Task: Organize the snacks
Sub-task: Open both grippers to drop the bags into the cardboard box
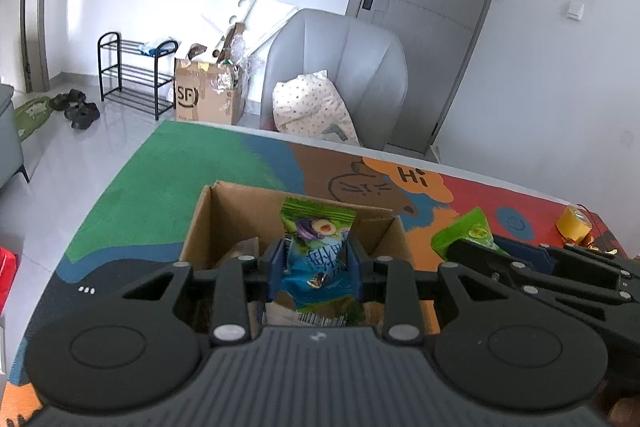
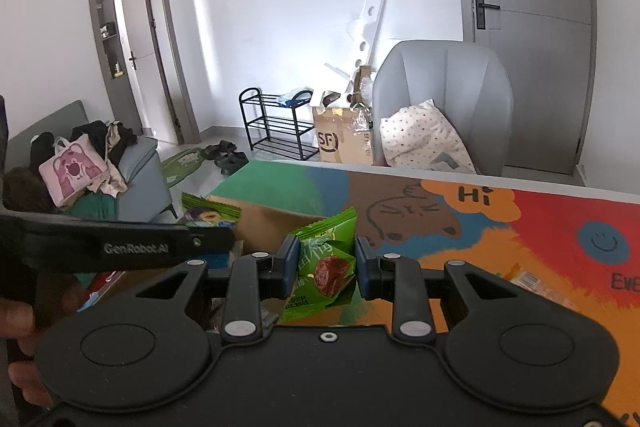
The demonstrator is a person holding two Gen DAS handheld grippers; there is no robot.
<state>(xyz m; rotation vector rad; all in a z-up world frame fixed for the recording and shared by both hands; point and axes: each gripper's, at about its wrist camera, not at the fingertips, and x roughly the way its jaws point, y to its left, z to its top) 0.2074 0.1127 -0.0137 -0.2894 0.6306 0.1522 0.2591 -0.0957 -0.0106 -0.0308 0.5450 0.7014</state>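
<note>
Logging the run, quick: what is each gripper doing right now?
Left gripper: closed on a blue-green snack packet.
Right gripper: closed on a green snack packet.

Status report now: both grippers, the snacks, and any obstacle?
Left gripper shut on blue-green snack, over cardboard box. Right gripper shut on green snack. No obstacle seen.
</note>
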